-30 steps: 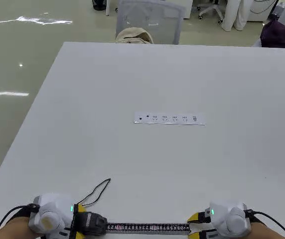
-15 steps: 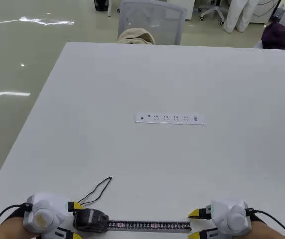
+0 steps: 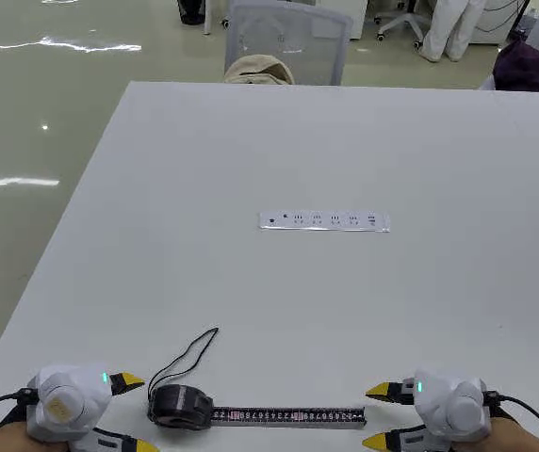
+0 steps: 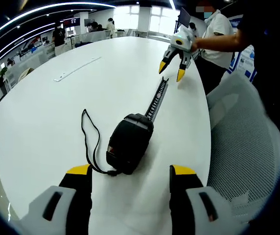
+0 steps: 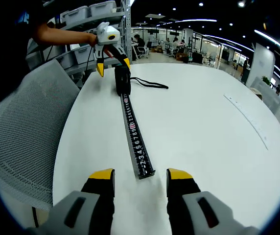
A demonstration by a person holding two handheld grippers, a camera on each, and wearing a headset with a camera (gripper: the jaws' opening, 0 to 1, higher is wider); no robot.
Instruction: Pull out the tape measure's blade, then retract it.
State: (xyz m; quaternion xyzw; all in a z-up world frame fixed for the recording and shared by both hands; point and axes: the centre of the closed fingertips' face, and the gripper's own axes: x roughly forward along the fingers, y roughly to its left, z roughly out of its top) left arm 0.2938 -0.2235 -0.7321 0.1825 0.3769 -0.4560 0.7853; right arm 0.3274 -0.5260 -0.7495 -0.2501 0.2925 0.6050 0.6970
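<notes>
one tape measure (image 3: 180,407) sits at six o'clock in the head view, on the near edge of the white table (image 3: 345,311). its one blade (image 3: 288,415) runs flat toward three o'clock, numbers up. nothing grips it, so my read is a lock, or plain rest on the table, keeps it out. one black cord (image 3: 189,356) loops off the case toward twelve.

two grippers, one at each end. the left gripper (image 3: 130,412) has its jaws spread wide at nine o'clock of the case, close but not touching. the right gripper (image 3: 377,414) is spread wide too, with the blade's hook end just ahead of its tips and apart from both. that flanking looks deliberate: one tool for the case, one to meet the tip for retracting.

further off there's one white socket strip (image 3: 324,221) mid-table at twelve, and one mesh chair (image 3: 288,42) past the far edge.
</notes>
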